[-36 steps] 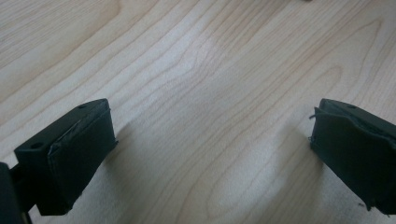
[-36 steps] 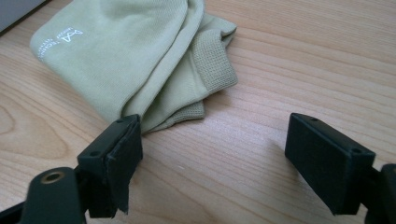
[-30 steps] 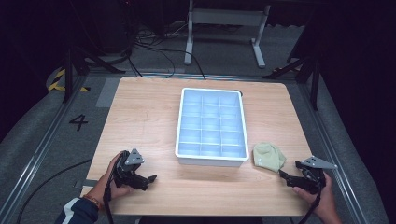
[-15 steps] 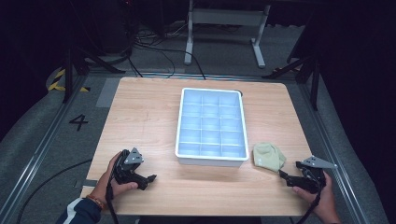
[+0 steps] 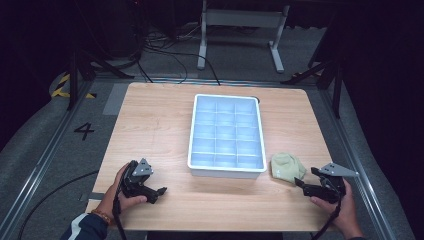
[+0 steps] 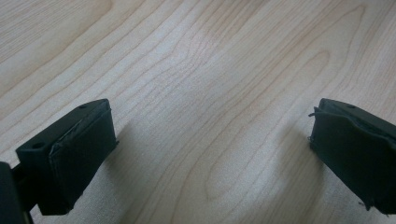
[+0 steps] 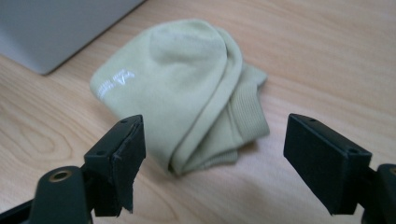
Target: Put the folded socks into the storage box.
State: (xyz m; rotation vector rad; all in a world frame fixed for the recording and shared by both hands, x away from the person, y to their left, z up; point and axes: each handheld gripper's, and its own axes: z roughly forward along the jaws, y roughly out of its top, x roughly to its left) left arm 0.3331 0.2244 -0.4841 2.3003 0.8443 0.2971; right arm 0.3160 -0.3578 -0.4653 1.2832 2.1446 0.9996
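At the table's (image 5: 165,115) near right corner, just right of the tray (image 5: 226,171): folded green sock (image 5: 287,166) lying flat, right gripper (image 5: 302,182) lined up on it, jaws wide and just narrowing a touch, sock ahead of them, nothing pinched yet. Approach step, by the look of it; next up, easing forward and straddling the folded edge (image 7: 205,158) before closing. Over at the near left: left gripper (image 5: 161,191) resting low on bare wood, jaws spread, empty, hand wrapped round the body.

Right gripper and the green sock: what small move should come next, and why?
Probably ease the right gripper forward until its jaws straddle the folded green sock, then close. Its jaws stand open, having just narrowed slightly, with the sock just ahead, untouched, beside the tray. The left gripper rests open on the bare table.
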